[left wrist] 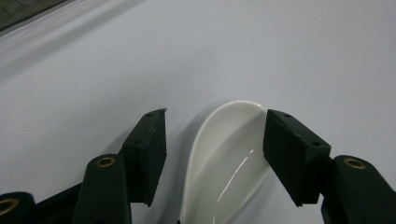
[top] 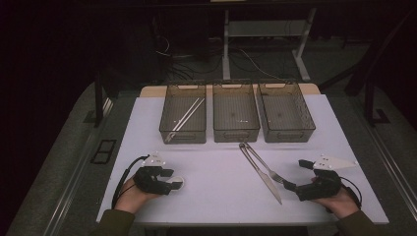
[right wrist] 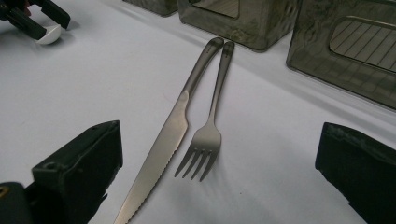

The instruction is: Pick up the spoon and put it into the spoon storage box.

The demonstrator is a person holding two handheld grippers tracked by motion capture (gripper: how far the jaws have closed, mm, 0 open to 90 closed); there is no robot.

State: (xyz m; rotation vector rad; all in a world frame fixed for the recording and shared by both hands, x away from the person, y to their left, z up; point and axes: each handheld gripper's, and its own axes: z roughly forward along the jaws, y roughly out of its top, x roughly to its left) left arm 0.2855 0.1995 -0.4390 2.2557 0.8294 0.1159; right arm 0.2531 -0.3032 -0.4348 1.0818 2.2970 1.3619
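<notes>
two grippers lying low on a white table [top: 221,167], one at a spoon, one facing a knife and fork.

three bins [top: 236,118] are standing in a row along the far edge, the left one holding chopsticks [top: 185,118]. the right gripper [top: 300,174] is sitting spread wide and empty, with the knife [right wrist: 163,140] and fork [right wrist: 205,140] lying side by side just beyond its jaws, handles touching near the bins. the left gripper [left wrist: 215,158] is standing half open around the white spoon [left wrist: 224,163], which is lying on the table between the pads; the right pad looks to be touching its rim, the left pad apart.
</notes>
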